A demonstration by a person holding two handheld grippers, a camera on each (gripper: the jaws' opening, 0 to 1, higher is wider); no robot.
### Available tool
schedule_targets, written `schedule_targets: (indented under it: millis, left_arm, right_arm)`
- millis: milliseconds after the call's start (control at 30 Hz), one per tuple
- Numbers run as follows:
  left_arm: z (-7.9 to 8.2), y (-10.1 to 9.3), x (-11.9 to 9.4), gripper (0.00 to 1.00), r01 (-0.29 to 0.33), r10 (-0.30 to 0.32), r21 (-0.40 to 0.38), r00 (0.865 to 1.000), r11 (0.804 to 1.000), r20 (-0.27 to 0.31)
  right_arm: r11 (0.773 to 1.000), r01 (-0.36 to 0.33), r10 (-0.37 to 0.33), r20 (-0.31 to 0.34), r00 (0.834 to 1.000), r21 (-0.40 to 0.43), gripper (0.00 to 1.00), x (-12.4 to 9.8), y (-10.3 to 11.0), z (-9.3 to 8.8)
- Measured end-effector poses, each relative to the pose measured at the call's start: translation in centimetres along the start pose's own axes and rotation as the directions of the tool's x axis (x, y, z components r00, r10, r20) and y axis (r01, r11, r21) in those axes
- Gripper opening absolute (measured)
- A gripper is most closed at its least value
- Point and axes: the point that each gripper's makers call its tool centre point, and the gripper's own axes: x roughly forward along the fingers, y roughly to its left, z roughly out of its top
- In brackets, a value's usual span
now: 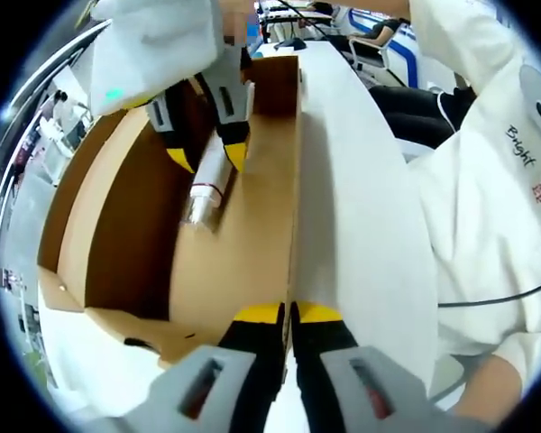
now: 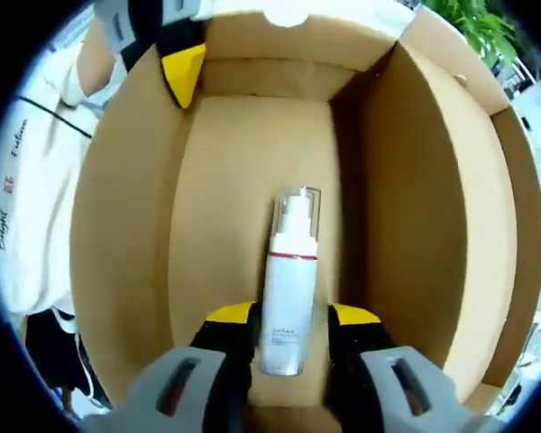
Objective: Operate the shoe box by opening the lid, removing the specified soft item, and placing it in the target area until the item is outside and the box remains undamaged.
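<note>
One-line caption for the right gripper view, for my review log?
Right gripper reaches into the open cardboard box, jaws either side of a white pump bottle lying on its floor.

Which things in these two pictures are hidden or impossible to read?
- Bottle label: right gripper view, print too small to read.
- Bottle base: right gripper view, hidden between the right gripper jaws.
- Box wall edge under the left gripper: left gripper view, covered by shut jaws.
- Box outside: cut off by edges.

Open-topped shoe box [image 2: 126,271], walls close around bottle [image 2: 287,298].
</note>
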Motion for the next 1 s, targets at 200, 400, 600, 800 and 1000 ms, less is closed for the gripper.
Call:
schedule_targets:
  millis: [200,400,600,800,1000]
  left_arm:
    - [0.0,0.0,0.0,0.03,0.0,0.0,0.0,1.0,1.0,-0.002]
    - [-0.1,-0.1,0.0,0.02,0.005,-0.005,0.008,1.0,1.0,-0.002]
    - [-0.1,-0.1,0.0,0.02,0.0,0.0,-0.007,1.0,1.0,-0.006]
    - [-0.1,0.0,0.0,0.03,-0.006,0.006,-0.035,1.0,0.999,-0.012]
    - [-0.1,0.1,0.1,0.04,-0.024,0.024,-0.024,0.999,0.999,-0.022]
  right_arm:
    - [1.0,-0.011,0.012,0.027,1.0,-0.016,0.37,-0.4,0.8,2.2]
    - [1.0,-0.018,0.019,0.019,1.0,-0.016,0.27,0.9,0.6,3.8]
    - [0.999,-0.024,0.023,-0.039,0.999,-0.03,0.21,2.5,-0.1,4.0]
    - [0.995,-0.06,0.053,-0.086,0.995,-0.082,0.21,2.3,-0.3,4.1]
    - [0.988,-0.059,0.046,-0.098,0.994,-0.139,0.2,2.5,-0.1,4.2]
